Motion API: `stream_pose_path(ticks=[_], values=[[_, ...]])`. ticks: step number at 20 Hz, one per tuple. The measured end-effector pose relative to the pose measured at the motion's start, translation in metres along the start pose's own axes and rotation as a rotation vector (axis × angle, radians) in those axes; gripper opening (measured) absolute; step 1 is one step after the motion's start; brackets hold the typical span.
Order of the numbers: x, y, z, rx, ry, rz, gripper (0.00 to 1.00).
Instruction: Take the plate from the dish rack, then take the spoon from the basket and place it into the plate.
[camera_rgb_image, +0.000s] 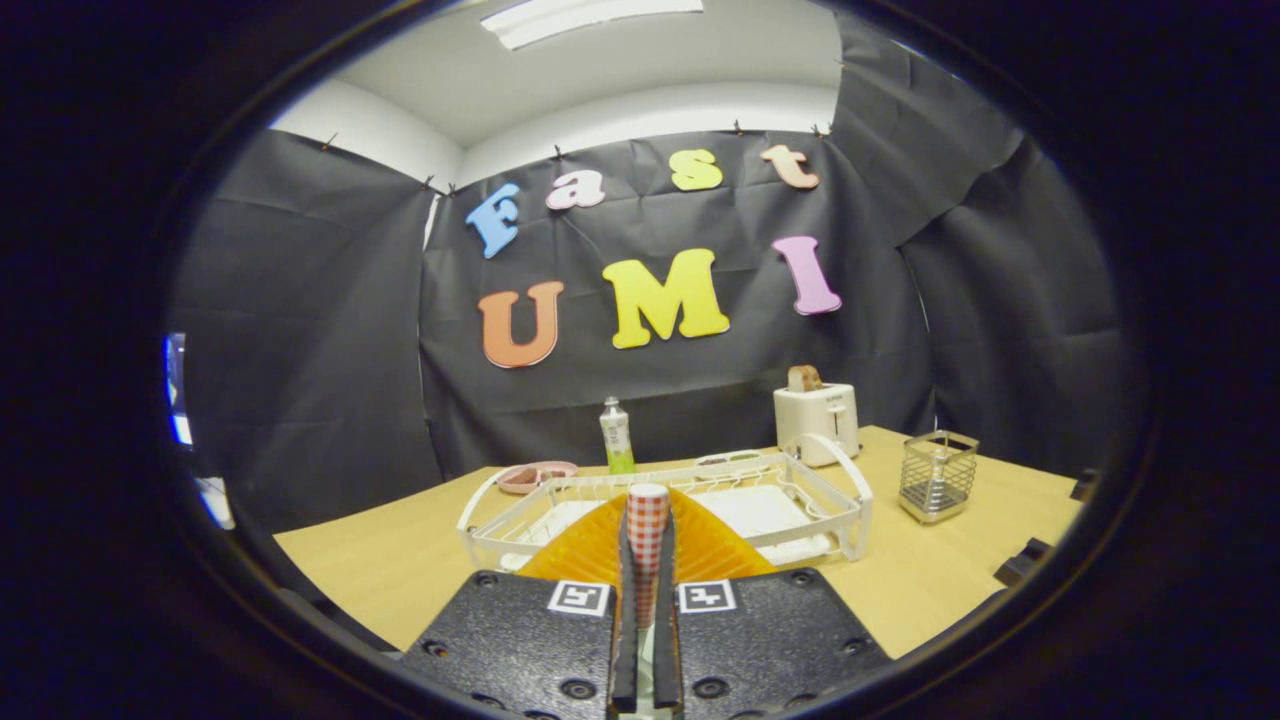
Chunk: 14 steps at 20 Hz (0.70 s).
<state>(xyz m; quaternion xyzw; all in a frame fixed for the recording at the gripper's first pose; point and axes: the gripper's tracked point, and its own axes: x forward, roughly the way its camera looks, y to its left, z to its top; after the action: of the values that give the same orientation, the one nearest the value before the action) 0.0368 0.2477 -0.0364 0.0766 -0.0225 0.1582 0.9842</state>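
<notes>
Gripper (646, 520) is clenched: both fingers nearly together, clamped on the rim of the ribbed, translucent orange plastic plate (590, 548). The plate stands on edge between the fingers, and its fan-shaped face spreads left and right of them. A red-and-white checked pad shows at the fingertips, right on the plate edge.

The plate sits in front of, and overlapping, the near rail of the white wire dish rack (800, 510). Can't tell if it is fully clear of the rack slots or just lifted; my guess is the first step is in hand and not finished.

Key geometry for what comes next:
- Small metal mesh basket (937, 476) is to the right of the fingers and a bit beyond, standing upright on the tan wooden table (400, 560), just right of the rack's right end.
- Spoon (936, 470): something pale stands inside the basket, roughly vertical. Too small to confirm handle orientation.
- Free table lies on the near right, between rack and basket, which looks a likely spot to lay the plate flat.

Far side holds a white toaster (817, 418), a green-capped bottle (617, 436) and a pink shallow dish (535, 476), all clear of the path.

Risk is clipping the rack's right handle when swinging right.
</notes>
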Motion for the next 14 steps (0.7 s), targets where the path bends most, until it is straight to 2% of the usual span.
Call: stream_pose_path(ticks=[5, 8, 14], values=[[0.0, 0.0, -0.003, -0.001, -0.01, -0.004, 0.18], [-0.004, -0.012, 0.0, -0.009, -0.034, -0.043, 0.23], [-0.01, -0.024, 0.015, -0.017, -0.075, -0.085, 0.6]])
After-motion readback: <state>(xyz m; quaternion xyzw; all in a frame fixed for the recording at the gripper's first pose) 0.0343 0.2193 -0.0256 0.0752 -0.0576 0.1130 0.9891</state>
